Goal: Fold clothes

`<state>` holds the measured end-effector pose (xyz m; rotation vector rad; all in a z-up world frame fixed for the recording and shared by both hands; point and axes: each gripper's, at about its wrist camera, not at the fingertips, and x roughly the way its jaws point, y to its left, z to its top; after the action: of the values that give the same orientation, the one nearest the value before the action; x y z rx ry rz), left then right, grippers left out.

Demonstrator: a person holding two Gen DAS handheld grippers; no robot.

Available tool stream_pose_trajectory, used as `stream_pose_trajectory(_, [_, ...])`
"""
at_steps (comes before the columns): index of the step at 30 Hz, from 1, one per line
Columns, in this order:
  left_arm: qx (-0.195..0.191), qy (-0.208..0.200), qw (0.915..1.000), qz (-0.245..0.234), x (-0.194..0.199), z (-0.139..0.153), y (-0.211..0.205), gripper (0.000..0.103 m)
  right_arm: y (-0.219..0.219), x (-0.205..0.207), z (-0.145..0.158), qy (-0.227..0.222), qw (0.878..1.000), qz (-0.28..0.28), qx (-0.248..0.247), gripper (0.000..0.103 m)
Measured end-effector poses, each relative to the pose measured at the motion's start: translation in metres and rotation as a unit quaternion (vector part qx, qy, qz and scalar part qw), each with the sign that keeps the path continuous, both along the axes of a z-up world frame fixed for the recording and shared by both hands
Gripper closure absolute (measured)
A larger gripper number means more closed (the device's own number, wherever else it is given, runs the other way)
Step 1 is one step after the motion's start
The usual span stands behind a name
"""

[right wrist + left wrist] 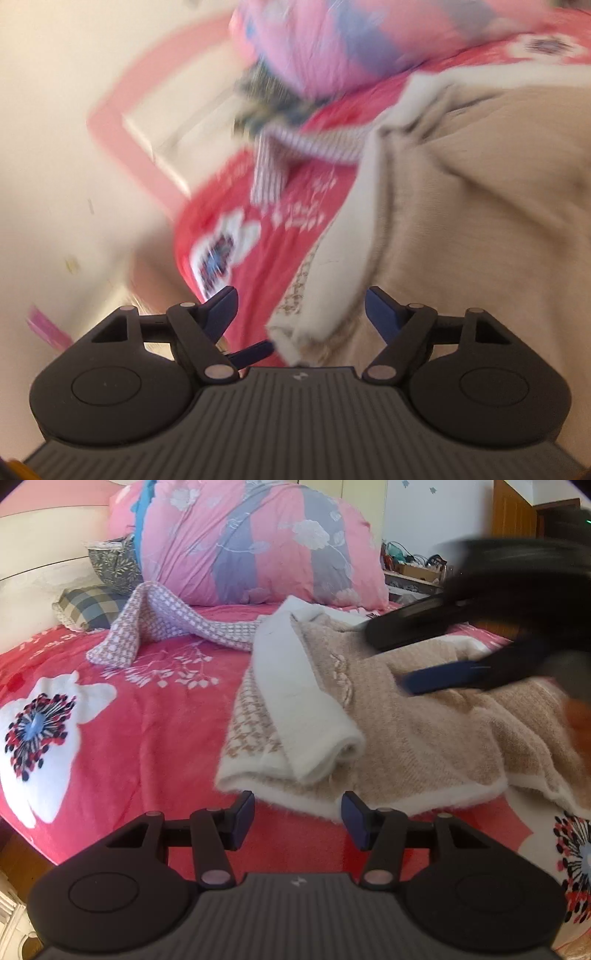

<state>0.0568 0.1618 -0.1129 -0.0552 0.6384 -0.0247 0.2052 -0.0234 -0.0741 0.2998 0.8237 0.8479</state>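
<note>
Beige-and-white sweater lies half-folded near the bed's front edge; left claw and right claw both gape empty, and a hasty, seemingly blurred swing might undo the sleeve

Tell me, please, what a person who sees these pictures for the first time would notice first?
First comes the beige and white sweater, lying partly folded on the red flowered bedspread, its white sleeve laid over its left side. Behind it stands a big pink and lilac quilt bundle, with a checked pink garment draped at its foot. The left tongs stand open just short of the sweater's hem, while the right tongs are open above its chest, blurred.
</note>
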Motion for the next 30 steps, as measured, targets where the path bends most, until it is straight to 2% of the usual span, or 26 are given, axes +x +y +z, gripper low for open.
stream_pose_trajectory(4, [0.017, -0.019, 0.9997, 0.0, -0.007, 0.0, 0.002, 0.05, 0.057, 0.033, -0.02, 0.011, 0.998, 0.006, -0.069, 0.033])
stream_pose_trajectory(7, [0.024, -0.027, 0.9993, -0.002, -0.01, -0.003, 0.004, 0.05, 0.081, 0.039, -0.025, -0.003, 0.995, 0.029, -0.096, 0.033])
stream_pose_trajectory(10, [0.019, -0.032, 0.9993, -0.004, -0.01, -0.006, 0.008, 0.05, 0.079, 0.037, -0.025, -0.017, 0.992, 0.026, -0.124, 0.033])
stream_pose_trajectory(11, [0.018, -0.034, 0.9993, -0.004, -0.01, -0.006, 0.01, 0.051, 0.079, 0.036, -0.026, -0.022, 0.991, 0.025, -0.133, 0.041])
stream_pose_trajectory(13, [0.015, -0.037, 0.9992, -0.004, -0.009, -0.007, 0.013, 0.051, 0.077, 0.035, -0.026, -0.032, 0.988, 0.023, -0.151, 0.065])
stream_pose_trajectory(14, [0.014, -0.038, 0.9992, -0.003, -0.009, -0.007, 0.014, 0.051, 0.076, 0.034, -0.026, -0.037, 0.986, 0.022, -0.16, 0.089])
stream_pose_trajectory(16, [0.014, -0.041, 0.9991, -0.004, -0.007, -0.007, 0.016, 0.051, 0.075, 0.033, -0.027, -0.046, 0.983, 0.02, -0.178, 0.093])
stream_pose_trajectory(19, [0.019, -0.046, 0.9988, 0.004, -0.001, -0.007, 0.019, 0.051, 0.035, 0.04, -0.023, -0.014, 0.996, -0.033, -0.084, 0.093])
stream_pose_trajectory(21, [0.022, -0.041, 0.9989, 0.005, 0.007, -0.009, 0.02, 0.051, 0.007, 0.041, -0.027, 0.011, 0.997, -0.077, -0.016, 0.093])
stream_pose_trajectory(23, [0.021, -0.025, 0.9995, 0.004, 0.018, -0.012, 0.021, 0.051, -0.022, 0.037, -0.038, 0.037, 0.991, -0.119, 0.051, 0.094])
stream_pose_trajectory(27, [0.01, -0.026, 0.9996, -0.009, 0.028, -0.012, 0.016, 0.051, -0.073, 0.015, -0.06, 0.063, 0.968, -0.19, 0.153, 0.094])
stream_pose_trajectory(29, [0.01, -0.025, 0.9992, -0.028, 0.032, -0.012, 0.008, 0.051, -0.089, 0.004, -0.066, 0.058, 0.959, -0.201, 0.19, 0.094])
stream_pose_trajectory(30, [0.021, -0.023, 0.9987, -0.04, 0.035, -0.012, 0.002, 0.054, -0.094, -0.001, -0.066, 0.057, 0.958, -0.205, 0.194, 0.094])
